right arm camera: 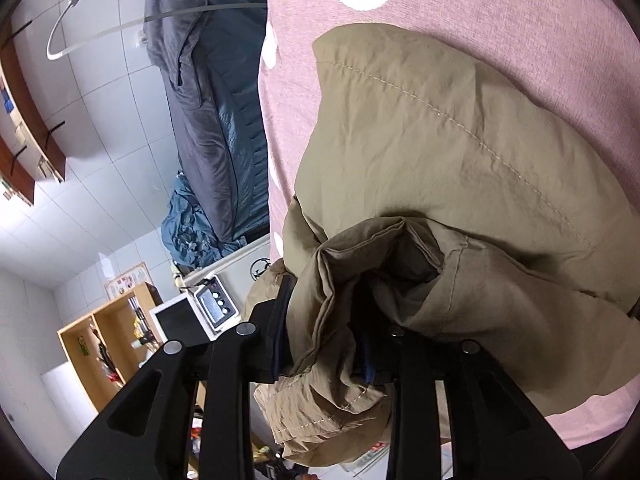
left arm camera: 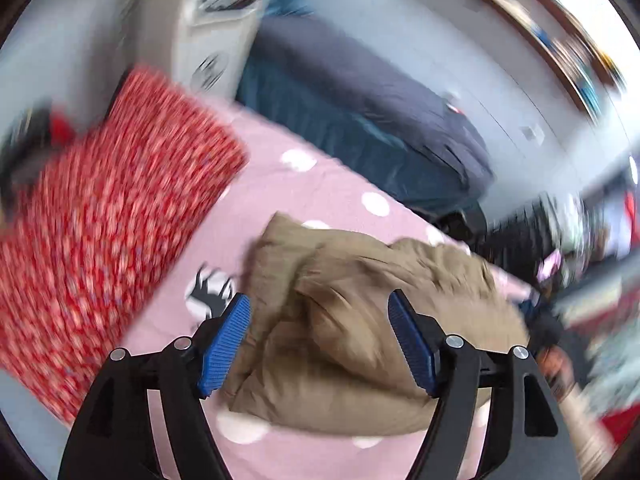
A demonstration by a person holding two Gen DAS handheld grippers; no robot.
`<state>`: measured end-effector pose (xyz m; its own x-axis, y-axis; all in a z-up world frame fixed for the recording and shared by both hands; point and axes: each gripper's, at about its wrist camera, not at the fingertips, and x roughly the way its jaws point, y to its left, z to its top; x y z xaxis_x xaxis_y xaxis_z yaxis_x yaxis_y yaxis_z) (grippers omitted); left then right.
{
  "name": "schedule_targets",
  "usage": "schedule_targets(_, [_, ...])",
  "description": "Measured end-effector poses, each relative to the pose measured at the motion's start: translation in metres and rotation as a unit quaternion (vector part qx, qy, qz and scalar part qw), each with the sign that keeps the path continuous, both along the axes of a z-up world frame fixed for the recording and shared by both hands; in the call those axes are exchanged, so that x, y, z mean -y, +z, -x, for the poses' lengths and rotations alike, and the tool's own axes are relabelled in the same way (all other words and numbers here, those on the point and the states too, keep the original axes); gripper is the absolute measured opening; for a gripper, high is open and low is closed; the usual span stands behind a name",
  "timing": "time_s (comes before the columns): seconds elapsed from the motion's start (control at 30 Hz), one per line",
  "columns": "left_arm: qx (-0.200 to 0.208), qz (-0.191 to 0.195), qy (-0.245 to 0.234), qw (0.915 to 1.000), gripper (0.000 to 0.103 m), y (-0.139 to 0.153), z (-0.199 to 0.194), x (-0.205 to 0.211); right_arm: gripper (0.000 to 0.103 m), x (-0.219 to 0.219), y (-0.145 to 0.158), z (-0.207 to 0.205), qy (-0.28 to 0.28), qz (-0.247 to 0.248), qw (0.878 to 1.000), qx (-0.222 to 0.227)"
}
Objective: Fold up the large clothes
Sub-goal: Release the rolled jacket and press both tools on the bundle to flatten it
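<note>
A khaki padded garment [left arm camera: 352, 352] lies bundled and folded on a pink sheet with white dots [left arm camera: 320, 192]. In the blurred left wrist view my left gripper [left arm camera: 319, 298] hangs above the bundle, open wide, and its blue pads [left arm camera: 224, 348] touch nothing. In the right wrist view the same garment [right arm camera: 440, 140] spreads over the pink sheet [right arm camera: 500, 20]. My right gripper [right arm camera: 332, 312] is shut on a bunched fold of it. The cloth hides most of the right finger.
A red patterned cloth [left arm camera: 112, 200] lies on the sheet to the left of the garment. Beyond the sheet's edge are dark grey and teal bedding [right arm camera: 208, 120], a white appliance [left arm camera: 212, 40], a small scale [right arm camera: 214, 306] and a wooden shelf [right arm camera: 104, 340] on the tiled floor.
</note>
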<state>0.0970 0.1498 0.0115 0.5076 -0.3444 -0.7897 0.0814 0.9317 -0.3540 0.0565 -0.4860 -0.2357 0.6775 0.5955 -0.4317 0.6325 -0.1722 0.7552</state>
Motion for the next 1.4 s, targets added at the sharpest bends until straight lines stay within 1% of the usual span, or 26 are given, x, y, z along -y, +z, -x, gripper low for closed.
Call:
schedule_targets(0.03, [0.017,-0.014,-0.032,0.9993,0.077,0.005,0.009,0.018,0.042,0.0,-0.001,0.001,-0.011,-0.012,1.0,0.004])
schedule_targets(0.07, [0.034,-0.033,-0.074,0.9961,0.079,0.006,0.023,0.045,0.057,0.0,-0.002,0.001,-0.021,-0.02,1.0,0.012])
schedule_targets(0.13, [0.043,-0.068,-0.149,0.9855,0.083,-0.003,0.042,0.088,0.073,0.0,0.002,0.001,-0.045,-0.03,0.998,0.028])
schedule_targets(0.17, [0.046,-0.109,-0.2,0.9726,0.083,-0.015,0.056,0.121,0.074,-0.001,0.005,0.001,-0.043,-0.024,0.998,0.026])
schedule_targets(0.2, [0.051,-0.138,-0.224,0.9635,0.083,-0.025,0.065,0.139,0.074,-0.003,0.012,-0.002,-0.029,-0.006,0.999,0.025])
schedule_targets(0.23, [0.053,-0.165,-0.241,0.955,0.083,-0.037,0.074,0.156,0.075,-0.004,0.019,-0.004,-0.014,0.014,0.999,0.026])
schedule_targets(0.27, [0.042,-0.175,-0.251,0.9511,0.083,-0.052,0.078,0.174,0.075,-0.006,0.03,-0.008,0.007,0.045,0.999,0.028])
schedule_targets(0.33, [0.018,-0.172,-0.246,0.9537,0.082,-0.07,0.076,0.191,0.076,-0.012,0.055,-0.013,0.053,0.12,0.991,0.038])
schedule_targets(0.37, [0.011,-0.171,-0.242,0.955,0.082,-0.076,0.074,0.195,0.076,-0.017,0.074,-0.015,0.08,0.17,0.981,0.045])
schedule_targets(0.4, [0.002,-0.173,-0.234,0.9567,0.082,-0.082,0.07,0.201,0.077,-0.02,0.084,-0.015,0.096,0.201,0.974,0.049])
schedule_targets(0.5, [-0.018,-0.176,-0.221,0.9592,0.082,-0.095,0.056,0.206,0.085,-0.032,0.127,-0.004,0.112,0.319,0.938,0.076])
schedule_targets(0.6, [-0.018,-0.188,-0.222,0.9565,0.083,-0.099,0.047,0.212,0.085,-0.041,0.148,0.012,0.111,0.37,0.919,0.08])
schedule_targets(0.63, [-0.017,-0.194,-0.223,0.9553,0.083,-0.099,0.044,0.216,0.085,-0.046,0.156,0.018,0.116,0.392,0.909,0.083])
schedule_targets(0.7, [-0.019,-0.201,-0.224,0.9535,0.083,-0.102,0.04,0.218,0.085,-0.063,0.171,0.03,0.135,0.444,0.881,0.09])
schedule_targets(0.83, [-0.018,-0.205,-0.221,0.9531,0.083,-0.103,0.037,0.22,0.085,-0.116,0.187,0.055,0.21,0.545,0.802,0.124])
schedule_targets(0.87, [-0.018,-0.208,-0.221,0.9526,0.083,-0.104,0.038,0.221,0.085,-0.124,0.187,0.061,0.226,0.555,0.79,0.129])
schedule_targets(0.9, [-0.017,-0.209,-0.221,0.9523,0.083,-0.104,0.038,0.221,0.085,-0.142,0.183,0.068,0.257,0.569,0.77,0.136])
schedule_targets(0.93, [-0.016,-0.211,-0.221,0.9521,0.083,-0.105,0.038,0.222,0.086,-0.155,0.179,0.072,0.283,0.575,0.755,0.139])
schedule_targets(0.97, [-0.015,-0.212,-0.22,0.952,0.083,-0.105,0.04,0.221,0.086,-0.166,0.172,0.075,0.305,0.579,0.744,0.137])
schedule_targets(1.0, [-0.013,-0.214,-0.219,0.9519,0.083,-0.105,0.042,0.221,0.086,-0.18,0.161,0.079,0.337,0.585,0.727,0.124])
schedule_targets(1.1, [-0.009,-0.222,-0.217,0.9507,0.084,-0.106,0.051,0.22,0.087,-0.201,0.137,0.085,0.376,0.584,0.713,0.096])
schedule_targets(1.13, [-0.009,-0.221,-0.217,0.9508,0.085,-0.107,0.054,0.218,0.087,-0.203,0.134,0.09,0.38,0.579,0.715,0.093])
schedule_targets(1.17, [-0.011,-0.216,-0.218,0.9517,0.086,-0.108,0.058,0.217,0.087,-0.205,0.127,0.091,0.386,0.566,0.723,0.09])
schedule_targets(1.23, [-0.015,-0.212,-0.218,0.9524,0.086,-0.112,0.063,0.216,0.087,-0.207,0.12,0.091,0.39,0.559,0.727,0.081])
schedule_targets(1.3, [-0.023,-0.216,-0.22,0.9511,0.086,-0.118,0.064,0.215,0.087,-0.208,0.116,0.086,0.393,0.56,0.725,0.079])
schedule_targets(1.4, [-0.017,-0.225,-0.221,0.9487,0.086,-0.121,0.058,0.217,0.087,-0.212,0.117,0.073,0.398,0.572,0.712,0.081])
